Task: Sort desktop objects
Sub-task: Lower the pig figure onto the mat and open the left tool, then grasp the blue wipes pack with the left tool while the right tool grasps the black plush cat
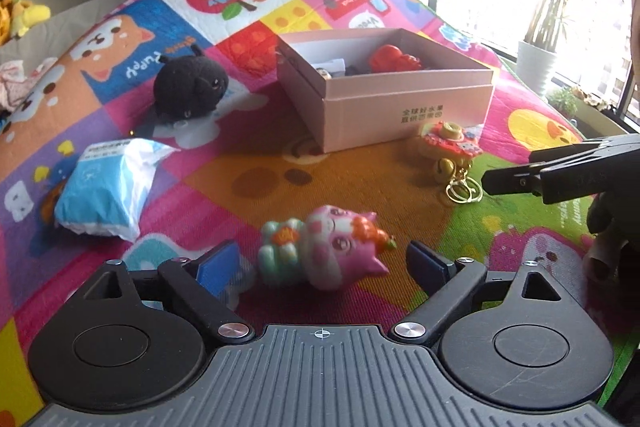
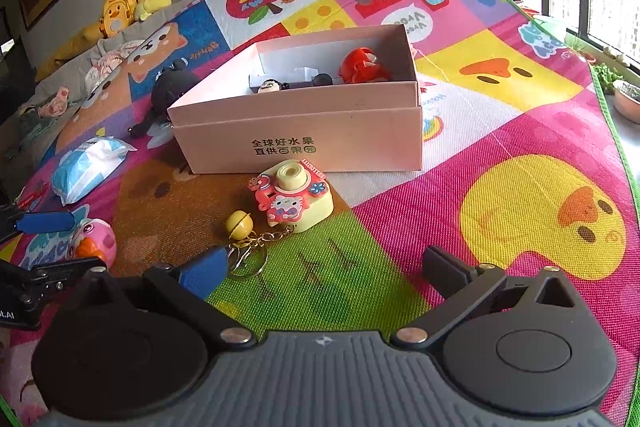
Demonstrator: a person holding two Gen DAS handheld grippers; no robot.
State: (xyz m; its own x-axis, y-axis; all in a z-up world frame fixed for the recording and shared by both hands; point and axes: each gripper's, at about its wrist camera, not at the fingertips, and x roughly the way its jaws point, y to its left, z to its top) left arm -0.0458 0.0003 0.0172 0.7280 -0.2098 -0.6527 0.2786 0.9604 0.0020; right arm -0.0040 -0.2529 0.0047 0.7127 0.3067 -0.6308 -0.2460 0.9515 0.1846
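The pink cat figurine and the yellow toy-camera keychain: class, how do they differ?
The pink cat figurine lies on its side between the open left gripper's fingers; the yellow toy-camera keychain sits near the pink cardboard box, ungripped. The keychain has a chain, ring and bell; the figurine has none. Both rest on the mat, outside the box.

Around one open pink box point(image 2: 304, 131) lay four loose items: one black plush toy point(image 1: 190, 83), one blue tissue pack point(image 1: 106, 183), one pink figurine point(image 1: 324, 247) and one camera keychain point(image 2: 294, 197). Inside the box was one red toy point(image 2: 362, 67), beside other items too hidden to count.
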